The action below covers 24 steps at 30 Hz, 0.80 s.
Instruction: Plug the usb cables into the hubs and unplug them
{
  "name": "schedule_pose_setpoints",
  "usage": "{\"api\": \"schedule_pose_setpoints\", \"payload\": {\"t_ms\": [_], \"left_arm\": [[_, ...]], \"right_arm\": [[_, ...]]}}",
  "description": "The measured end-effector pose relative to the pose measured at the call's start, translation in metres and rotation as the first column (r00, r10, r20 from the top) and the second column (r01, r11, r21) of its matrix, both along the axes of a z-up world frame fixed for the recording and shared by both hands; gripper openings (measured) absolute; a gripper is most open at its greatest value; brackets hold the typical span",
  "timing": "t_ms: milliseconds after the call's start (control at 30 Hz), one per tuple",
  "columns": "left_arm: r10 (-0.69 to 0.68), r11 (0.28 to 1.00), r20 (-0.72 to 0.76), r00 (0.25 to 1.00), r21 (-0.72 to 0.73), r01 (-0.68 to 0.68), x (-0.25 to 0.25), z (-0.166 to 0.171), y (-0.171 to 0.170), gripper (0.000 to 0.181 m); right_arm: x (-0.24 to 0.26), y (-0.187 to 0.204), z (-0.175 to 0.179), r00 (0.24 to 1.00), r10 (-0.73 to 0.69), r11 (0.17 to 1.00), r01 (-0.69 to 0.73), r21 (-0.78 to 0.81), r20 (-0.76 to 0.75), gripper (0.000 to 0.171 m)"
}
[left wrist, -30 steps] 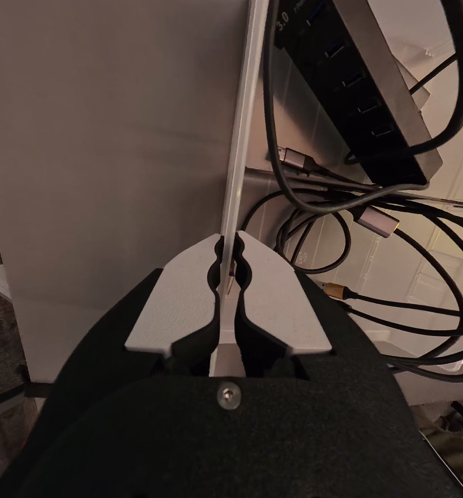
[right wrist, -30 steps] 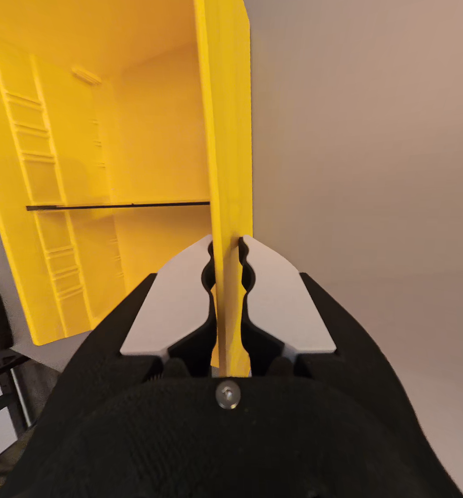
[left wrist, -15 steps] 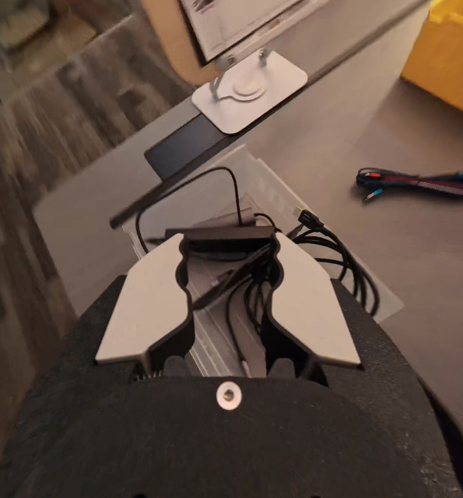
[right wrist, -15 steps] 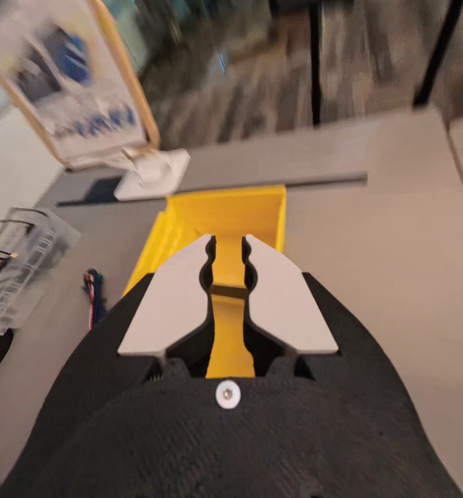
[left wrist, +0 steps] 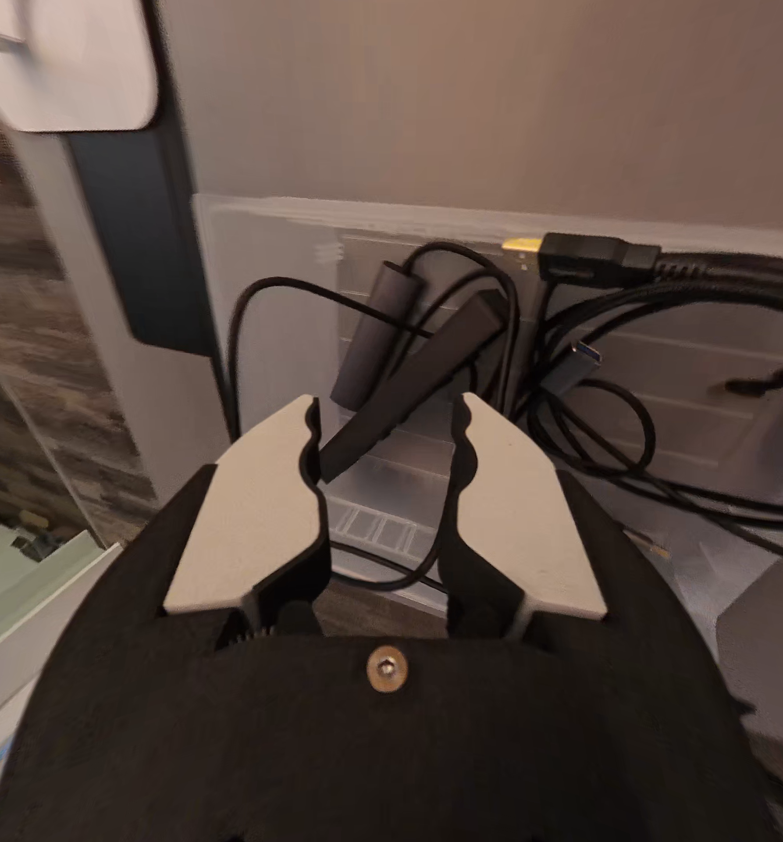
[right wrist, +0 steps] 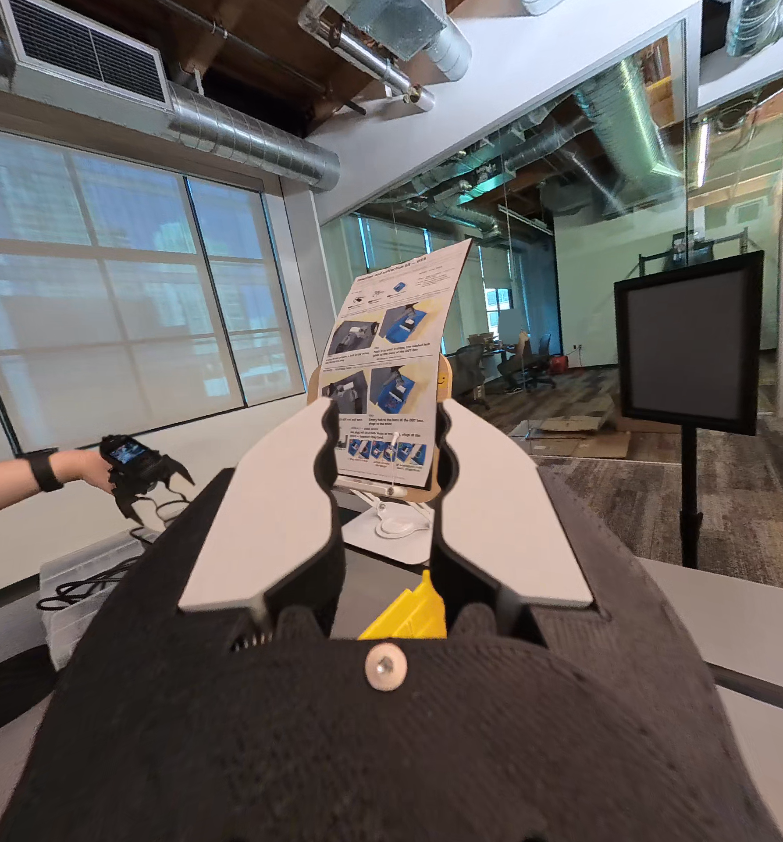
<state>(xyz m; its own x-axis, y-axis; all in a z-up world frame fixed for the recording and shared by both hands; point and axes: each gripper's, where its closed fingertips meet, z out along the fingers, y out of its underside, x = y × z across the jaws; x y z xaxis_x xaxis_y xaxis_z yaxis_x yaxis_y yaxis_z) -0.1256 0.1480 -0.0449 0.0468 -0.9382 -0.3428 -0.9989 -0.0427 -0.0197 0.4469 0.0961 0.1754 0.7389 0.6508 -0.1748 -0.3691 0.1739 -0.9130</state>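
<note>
In the left wrist view my left gripper (left wrist: 387, 401) is open just above a clear plastic bin (left wrist: 426, 214). A dark hub (left wrist: 430, 364) lies slanted between the open fingers, its near end by the left finger (left wrist: 262, 492), and the right finger stands clear of it. A second grey hub (left wrist: 376, 328) lies beside it. Black cables (left wrist: 654, 455), a black plug with a gold tip (left wrist: 585, 257) and a grey plug with a blue tip (left wrist: 572, 369) fill the bin's right side. My right gripper (right wrist: 387, 405) is open and empty, raised and level. The left gripper (right wrist: 153, 496) also shows in the right wrist view, over the clear bin (right wrist: 84, 569).
An instruction sheet on a stand (right wrist: 394, 346) faces the right gripper, and its white base (right wrist: 394, 533) rests on the table. A yellow bin (right wrist: 408, 610) sits below the right fingers. A black screen on a pole (right wrist: 685, 351) stands to the right. A dark strip (left wrist: 143, 228) runs left of the clear bin. Spacing between my two grippers at the tips: around 60 cm. The dark hub (left wrist: 430, 364) is about 6 cm from my left fingertips.
The left gripper let go of the clear bin's wall, opened and moved over the hubs. The right gripper let go of the yellow bin's wall, opened and rose to look across the room.
</note>
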Motion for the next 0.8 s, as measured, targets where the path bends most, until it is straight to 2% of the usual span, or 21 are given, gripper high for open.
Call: {"api": "schedule_pose_setpoints", "payload": {"t_ms": [167, 333, 467, 567, 700, 800], "left_arm": [[-0.137, 0.981, -0.146, 0.980, -0.156, 0.114, -0.008, -0.036, -0.005, 0.048], [-0.251, 0.961, -0.230, 0.940, -0.177, 0.213, -0.019, -0.057, 0.004, 0.050], [-0.305, 0.944, -0.248, 0.920, -0.203, 0.259, -0.029, -0.070, 0.007, 0.037], [-0.311, 0.942, -0.252, 0.916, -0.211, 0.262, -0.033, -0.081, 0.007, 0.033], [-0.338, 0.937, -0.243, 0.909, -0.173, 0.302, -0.032, -0.077, 0.007, 0.030], [-0.269, 0.961, -0.158, 0.950, -0.104, 0.255, -0.025, -0.057, 0.008, 0.029]], "right_arm": [[0.006, -0.003, 0.003, 1.000, -0.026, 1.000, 0.026, 0.014, -0.004, 0.038], [0.011, -0.003, 0.004, 0.999, -0.053, 0.998, 0.054, 0.014, -0.011, 0.037], [0.002, 0.007, -0.003, 0.998, -0.052, 0.998, 0.052, -0.020, 0.022, 0.037], [-0.009, 0.015, -0.010, 0.998, -0.039, 0.998, 0.042, -0.048, 0.057, 0.036], [-0.021, 0.022, -0.018, 0.995, -0.010, 0.997, 0.018, -0.078, 0.095, 0.036], [-0.024, 0.023, -0.018, 0.995, 0.004, 0.997, 0.004, -0.081, 0.095, 0.035]]}}
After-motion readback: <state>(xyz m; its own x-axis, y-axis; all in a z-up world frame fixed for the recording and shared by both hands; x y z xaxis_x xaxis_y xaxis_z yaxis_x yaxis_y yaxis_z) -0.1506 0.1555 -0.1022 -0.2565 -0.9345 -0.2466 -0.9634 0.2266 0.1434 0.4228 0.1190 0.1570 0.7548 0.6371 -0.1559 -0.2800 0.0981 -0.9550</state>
